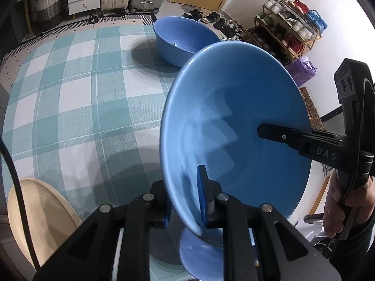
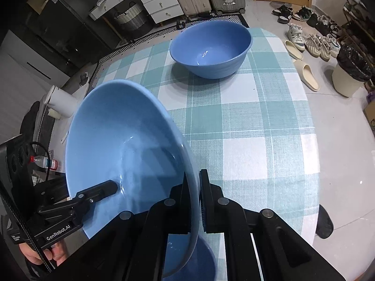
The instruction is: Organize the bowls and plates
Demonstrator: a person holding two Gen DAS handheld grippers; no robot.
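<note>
Worktop [image 2: 257,121] under a teal-and-white checked cloth, round-edged, floor and shoe clutter beyond it.

Large blue bowl [image 1: 234,121], held tilted above the near part of the worktop, clear of the cloth, rim taken on two opposite sides. Wide, glazed, stiff; it looks heavy for its thin wall, slick at the glaze, and breakable if dropped. Judgement: the rim is the only sensible hold, and two opposed grips suit its span; a single pinch would likely let it swing.

Deep blue bowl [image 2: 211,49] stands upright on the far side of the worktop, well apart from the held one. It looks a likely place for nesting, though that is only a guess.

Cream plates [image 1: 44,220] at the near left edge, partly cut off by the frame.

Small blue bowl [image 1: 201,255] directly below the lifted bowl, mostly hidden by it.

Left gripper [image 1: 185,201]: jaws nearly closed, pinching the large bowl's rim, one blue pad inside, one outside.

Right gripper [image 2: 194,201]: jaws pressed tight on the opposite rim, wall between them. A hand [image 1: 339,208] holds its grip.
</note>
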